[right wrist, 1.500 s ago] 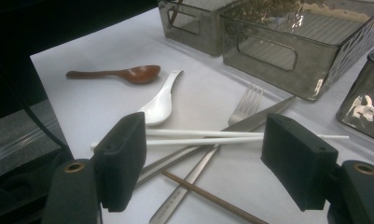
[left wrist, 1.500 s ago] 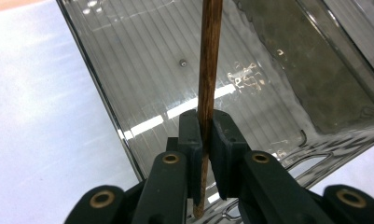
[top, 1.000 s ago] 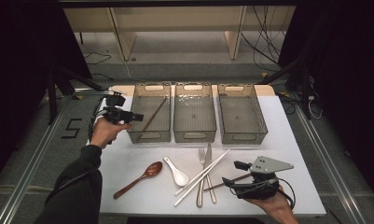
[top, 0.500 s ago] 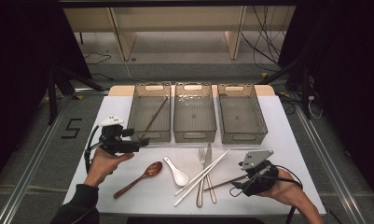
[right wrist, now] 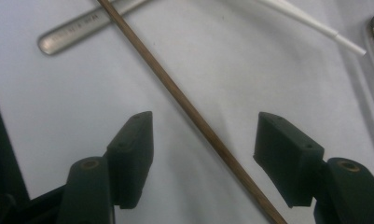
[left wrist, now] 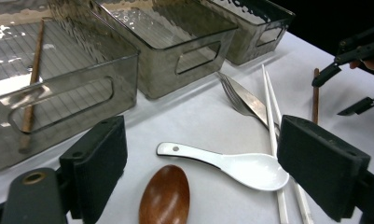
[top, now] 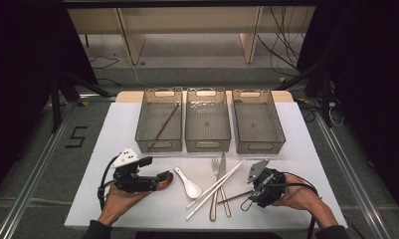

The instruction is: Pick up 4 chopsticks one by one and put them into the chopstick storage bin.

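Cutlery lies in front of three grey trays. My left gripper [top: 154,170] [left wrist: 203,140] is low over the table, and its jaws have just been opening. They stand wide on either side of the brown wooden spoon's bowl [left wrist: 165,198] [top: 163,184] without touching it. A white ceramic spoon [left wrist: 231,165] [top: 188,183] lies just beyond. My right gripper [top: 250,195] [right wrist: 205,123] straddles a brown chopstick [right wrist: 175,93] [top: 234,195]. Its jaws have just been closing, with a gap left on both sides of the stick. A second brown chopstick [top: 165,122] [left wrist: 33,79] lies in the left tray [top: 143,117].
The middle tray [top: 207,143] and right tray [top: 276,124] hold nothing. A fork and a knife [top: 219,172] [left wrist: 240,95] and a pair of white chopsticks [top: 214,191] [left wrist: 271,107] lie between my grippers. A knife handle [right wrist: 82,25] lies just past the right jaws.
My left gripper has come down from beside the left tray to the wooden spoon near the front edge. My right gripper has shifted a little over the brown chopstick.
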`<state>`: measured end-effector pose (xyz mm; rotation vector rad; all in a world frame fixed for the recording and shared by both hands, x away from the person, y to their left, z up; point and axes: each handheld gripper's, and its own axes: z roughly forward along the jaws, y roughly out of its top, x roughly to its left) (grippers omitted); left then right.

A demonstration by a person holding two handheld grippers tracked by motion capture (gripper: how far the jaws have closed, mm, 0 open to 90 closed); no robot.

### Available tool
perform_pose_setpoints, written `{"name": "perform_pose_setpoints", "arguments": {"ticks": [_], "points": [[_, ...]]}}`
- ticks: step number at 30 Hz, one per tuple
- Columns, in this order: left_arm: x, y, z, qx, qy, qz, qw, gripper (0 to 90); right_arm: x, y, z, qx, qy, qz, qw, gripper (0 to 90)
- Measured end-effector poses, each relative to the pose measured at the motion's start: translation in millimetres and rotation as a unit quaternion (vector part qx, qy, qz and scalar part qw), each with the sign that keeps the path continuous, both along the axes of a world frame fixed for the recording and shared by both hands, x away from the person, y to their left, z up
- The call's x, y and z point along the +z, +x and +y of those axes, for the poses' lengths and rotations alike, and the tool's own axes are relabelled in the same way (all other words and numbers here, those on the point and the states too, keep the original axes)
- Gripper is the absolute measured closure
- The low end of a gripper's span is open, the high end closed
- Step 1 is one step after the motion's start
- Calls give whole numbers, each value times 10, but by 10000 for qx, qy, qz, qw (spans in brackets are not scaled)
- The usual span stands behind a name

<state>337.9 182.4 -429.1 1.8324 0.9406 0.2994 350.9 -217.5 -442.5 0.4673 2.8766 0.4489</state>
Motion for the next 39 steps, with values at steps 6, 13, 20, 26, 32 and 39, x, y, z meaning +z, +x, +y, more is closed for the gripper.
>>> {"name": "perform_pose_setpoints", "arguments": {"ticks": [6, 13, 20, 26, 32, 39], "points": [[-45, -51, -20, -54, 73, 7, 10000, 155, -62, 79, 15, 37, -143, 89, 9999, 439], [-105, -83, -34, -63, 136, 70, 9999, 155, -121, 119, 35, 114, -323, 172, 9993, 495], [-132, -81, -39, -67, 194, 107, 9997, 155, -127, 139, 79, 180, -471, 337, 9982, 577], [-136, -81, -43, -86, 195, 119, 9997, 156, -122, 135, 99, 313, -559, 426, 9970, 662], [-144, -81, -60, -130, 226, 143, 9996, 156, -119, 107, 125, 450, -651, 420, 9960, 717], [-158, -74, -58, -135, 203, 186, 9995, 157, -110, 23, 143, 970, -912, 282, 9907, 784]]}}
